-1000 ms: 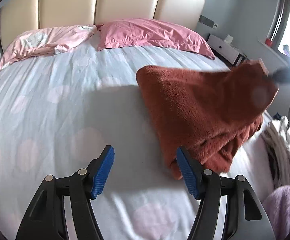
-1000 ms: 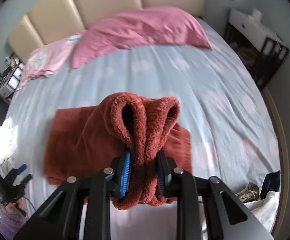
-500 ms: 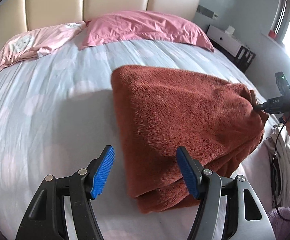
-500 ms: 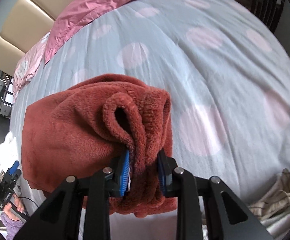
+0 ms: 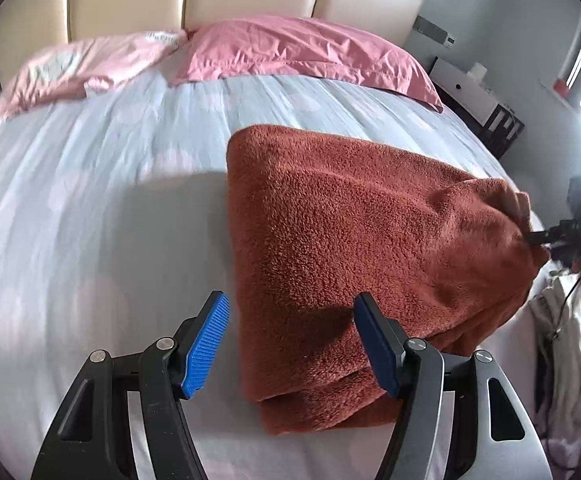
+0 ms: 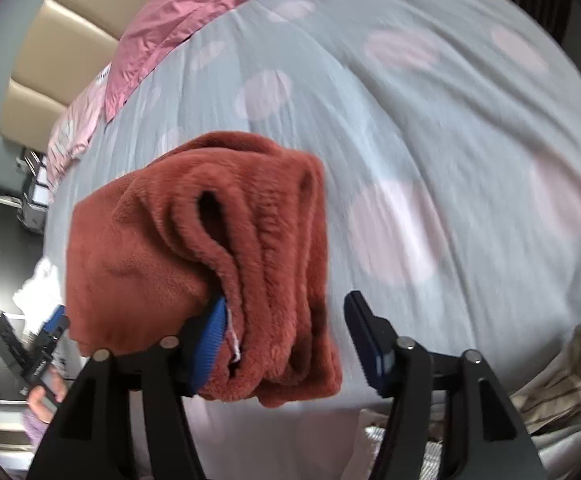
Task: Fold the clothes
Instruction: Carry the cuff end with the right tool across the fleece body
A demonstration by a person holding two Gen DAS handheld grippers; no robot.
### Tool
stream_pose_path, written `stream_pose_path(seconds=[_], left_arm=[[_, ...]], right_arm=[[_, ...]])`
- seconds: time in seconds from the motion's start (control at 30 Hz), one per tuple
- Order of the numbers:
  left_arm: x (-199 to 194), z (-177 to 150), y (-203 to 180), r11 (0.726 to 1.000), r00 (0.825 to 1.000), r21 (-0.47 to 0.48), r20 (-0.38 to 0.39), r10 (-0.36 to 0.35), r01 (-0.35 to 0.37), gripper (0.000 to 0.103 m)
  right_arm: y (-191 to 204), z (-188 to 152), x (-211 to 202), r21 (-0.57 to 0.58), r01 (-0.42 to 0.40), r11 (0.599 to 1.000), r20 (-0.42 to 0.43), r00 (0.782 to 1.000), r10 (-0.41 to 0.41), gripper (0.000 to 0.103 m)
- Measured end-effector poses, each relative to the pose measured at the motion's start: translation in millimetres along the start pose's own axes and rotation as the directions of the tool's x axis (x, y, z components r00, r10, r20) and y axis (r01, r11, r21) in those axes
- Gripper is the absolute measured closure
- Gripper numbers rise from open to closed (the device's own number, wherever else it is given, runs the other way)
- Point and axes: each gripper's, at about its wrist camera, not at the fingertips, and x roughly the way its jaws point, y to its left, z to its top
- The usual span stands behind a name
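A rust-red fleece garment (image 5: 350,248) lies folded on the bed, its near corner between the fingers of my left gripper (image 5: 294,344), which is open and holds nothing. In the right wrist view the bunched edge of the garment (image 6: 218,264) lies against the left finger of my right gripper (image 6: 290,344), which is open with a wide gap to its right finger. The right gripper also shows at the garment's far right end in the left wrist view (image 5: 570,236).
The bed has a pale blue sheet with pink dots (image 5: 90,208). Two pink pillows (image 5: 298,56) lie by the cream headboard. A nightstand (image 5: 474,100) stands at the right. Other clothes (image 5: 566,332) are piled at the bed's right edge.
My right gripper has opened and released the bunched edge of the garment, which now rests on the bed. My left gripper has moved closer to the garment's near corner.
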Motion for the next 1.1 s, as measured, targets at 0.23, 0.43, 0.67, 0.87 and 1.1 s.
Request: stream_pose_path(seconds=[0.23,0.43,0.67,0.87,1.1], left_arm=[[24.8,-8.1,12.8,0.996,0.995,-0.07,-0.076,-0.065,0.06,0.028],[41.1,-11.6,20.2,0.99,0.988,-0.1,-0.109,-0.112,0.101,0.028],[42.1,-12.5,18.7,0.992,0.989,-0.09,-0.109,-0.101,0.091,0.028],[14.5,-4.3,12.2,1.0,0.999,0.001,-0.045,-0.007,0.007,0.028],[-21.1,14.3,-19.7,0.994,1.0,0.109,0.004,-0.029,0.028,0.028]], right_arm=[[-22.8,-1.7,35.9,0.132,-0.179,0.975,-0.073,0.979,0.189,0.033],[-18.7,-2.1,57.0,0.116,-0.219,0.969,-0.092,0.969,0.23,0.04],[7.4,-4.0,45.8,0.026,-0.145,0.989,-0.069,0.987,0.147,0.062],[32.8,-2.1,11.9,0.004,-0.109,0.994,-0.006,0.994,0.109,0.066],[69.7,-6.9,-26.1,-0.018,-0.047,0.999,0.023,0.999,0.047,0.066]])
